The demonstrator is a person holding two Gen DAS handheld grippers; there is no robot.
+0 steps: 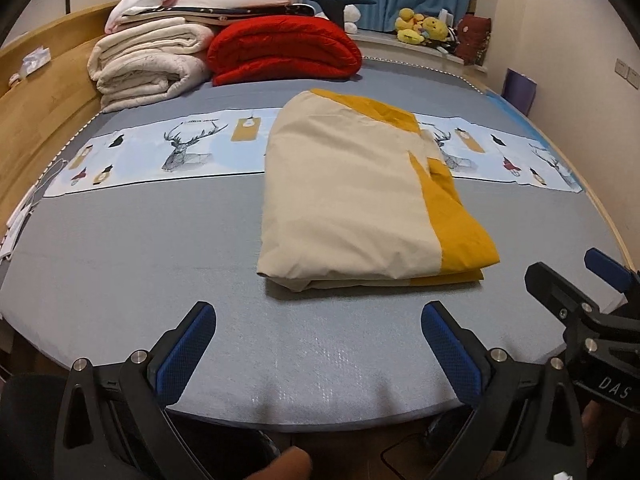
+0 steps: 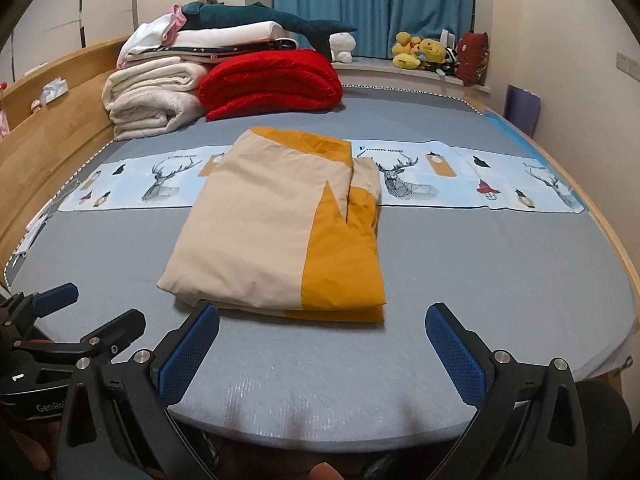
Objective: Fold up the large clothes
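Note:
A cream and mustard-yellow cloth (image 1: 360,196) (image 2: 280,232) lies folded into a thick rectangle in the middle of the grey bed (image 1: 120,260) (image 2: 500,272). My left gripper (image 1: 318,316) hovers over the bed's near edge, open, a little short of the fold's near edge, nothing between its blue pads. My right gripper (image 2: 322,316) is open too, its left fingertip just in front of the cloth's near edge, holding nothing. Each gripper shows in the other's view: the right one (image 1: 576,276) at the right edge, the left one (image 2: 92,312) at the lower left.
Folded cream blankets (image 1: 148,64) (image 2: 152,104) and a red quilt (image 1: 284,48) (image 2: 272,84) are stacked at the far left by the wooden headboard (image 1: 44,112). A deer-print strip (image 1: 168,152) (image 2: 460,180) crosses the bed. Plush toys (image 1: 424,28) (image 2: 420,52) sit on the window sill.

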